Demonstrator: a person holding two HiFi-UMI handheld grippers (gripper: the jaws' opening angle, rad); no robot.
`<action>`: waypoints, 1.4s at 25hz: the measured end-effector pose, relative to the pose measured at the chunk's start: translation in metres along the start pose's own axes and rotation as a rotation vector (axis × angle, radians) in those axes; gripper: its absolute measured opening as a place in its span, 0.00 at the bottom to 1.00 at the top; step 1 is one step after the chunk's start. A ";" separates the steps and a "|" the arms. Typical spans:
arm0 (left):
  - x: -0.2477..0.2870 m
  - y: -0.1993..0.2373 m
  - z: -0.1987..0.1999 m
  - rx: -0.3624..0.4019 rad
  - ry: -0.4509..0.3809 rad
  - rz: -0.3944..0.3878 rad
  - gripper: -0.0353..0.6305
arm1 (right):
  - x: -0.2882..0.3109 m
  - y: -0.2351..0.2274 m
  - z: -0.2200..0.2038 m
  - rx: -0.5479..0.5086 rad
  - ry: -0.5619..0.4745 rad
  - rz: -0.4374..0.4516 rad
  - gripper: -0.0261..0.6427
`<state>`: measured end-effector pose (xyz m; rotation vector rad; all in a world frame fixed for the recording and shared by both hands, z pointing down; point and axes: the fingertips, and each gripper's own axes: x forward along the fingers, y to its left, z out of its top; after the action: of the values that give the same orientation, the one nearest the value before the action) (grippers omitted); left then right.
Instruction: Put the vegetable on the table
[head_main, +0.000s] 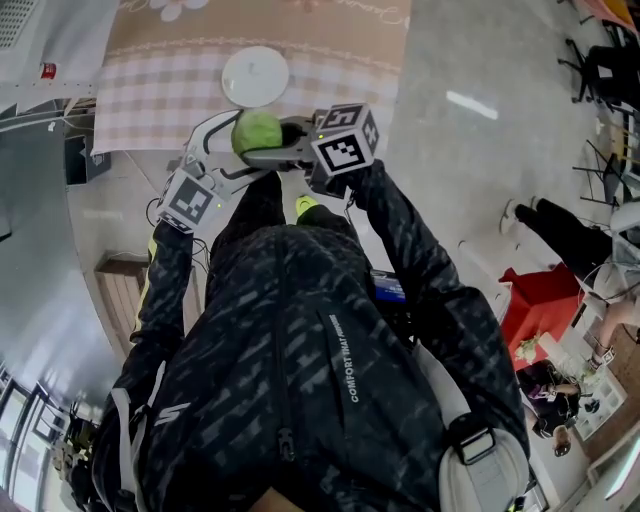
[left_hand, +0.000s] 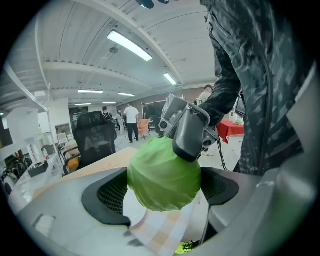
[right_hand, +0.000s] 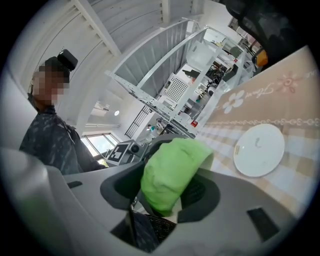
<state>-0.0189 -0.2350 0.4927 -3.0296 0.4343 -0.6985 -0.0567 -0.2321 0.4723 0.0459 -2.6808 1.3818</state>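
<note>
A round green cabbage (head_main: 258, 130) hangs just in front of the table's near edge, held between both grippers. In the left gripper view the cabbage (left_hand: 162, 175) fills the gap of my left gripper (left_hand: 162, 194) and both pads press on it; a finger of the right gripper (left_hand: 189, 134) lies on its top. In the right gripper view the cabbage (right_hand: 170, 172) sits between the pads of my right gripper (right_hand: 165, 191), touching both. Seen from the head view, the left gripper (head_main: 222, 145) comes in from the left and the right gripper (head_main: 288, 140) from the right.
The table (head_main: 150, 95) carries a pink checked cloth and a white plate (head_main: 255, 76), which also shows as the plate (right_hand: 259, 150) just beyond the cabbage. A black office chair (left_hand: 95, 137) and people stand far off. A person's legs (head_main: 560, 235) lie at the right on the floor.
</note>
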 end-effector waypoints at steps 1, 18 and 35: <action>0.001 0.003 -0.001 -0.002 -0.001 -0.001 0.73 | 0.000 -0.004 0.000 0.002 0.003 -0.008 0.34; 0.023 0.042 -0.051 0.003 0.066 0.009 0.73 | 0.008 -0.077 0.005 0.021 0.029 -0.204 0.42; 0.047 0.072 -0.085 -0.024 0.108 -0.019 0.72 | 0.002 -0.134 0.012 0.075 -0.036 -0.369 0.47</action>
<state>-0.0341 -0.3120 0.5850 -3.0325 0.4199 -0.8668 -0.0488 -0.3195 0.5745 0.5468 -2.4786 1.3669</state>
